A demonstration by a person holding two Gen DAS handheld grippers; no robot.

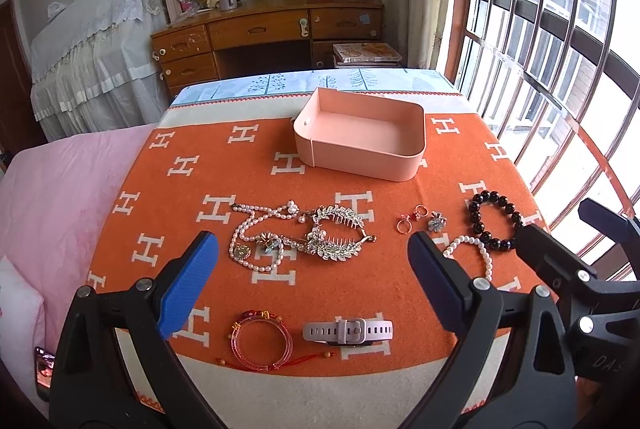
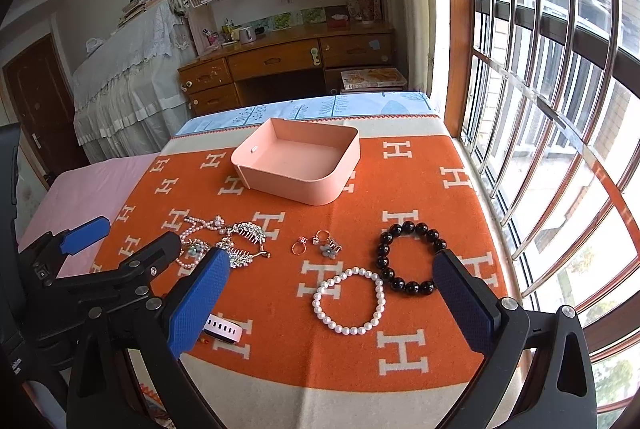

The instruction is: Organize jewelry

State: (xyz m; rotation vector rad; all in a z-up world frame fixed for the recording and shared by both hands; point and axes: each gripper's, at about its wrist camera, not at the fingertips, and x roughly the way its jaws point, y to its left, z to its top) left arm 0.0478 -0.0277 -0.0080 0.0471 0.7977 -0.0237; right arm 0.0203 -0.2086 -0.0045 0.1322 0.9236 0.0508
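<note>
An empty pink tray (image 1: 416, 145) (image 2: 352, 153) stands at the far side of the orange blanket (image 1: 256, 165). Nearer lie a pearl necklace (image 1: 250, 233), silver leaf hair combs (image 1: 340, 233) (image 2: 248, 241), a gold ring (image 1: 403, 225) (image 2: 299, 245), small flower pieces (image 1: 435, 221) (image 2: 328, 244), a black bead bracelet (image 1: 494, 221) (image 2: 408, 257), a white pearl bracelet (image 1: 472, 249) (image 2: 348, 299), a red bangle (image 1: 260, 343) and a white watch (image 1: 348, 331) (image 2: 222, 329). My left gripper (image 1: 312, 281) is open above the necklace and bangle. My right gripper (image 2: 332, 305) is open over the pearl bracelet.
The blanket covers a bed with a pink sheet (image 1: 52, 197) at the left. A barred window (image 2: 552, 109) runs along the right edge. A wooden desk (image 1: 264, 29) and bookshelves stand beyond the bed's far end.
</note>
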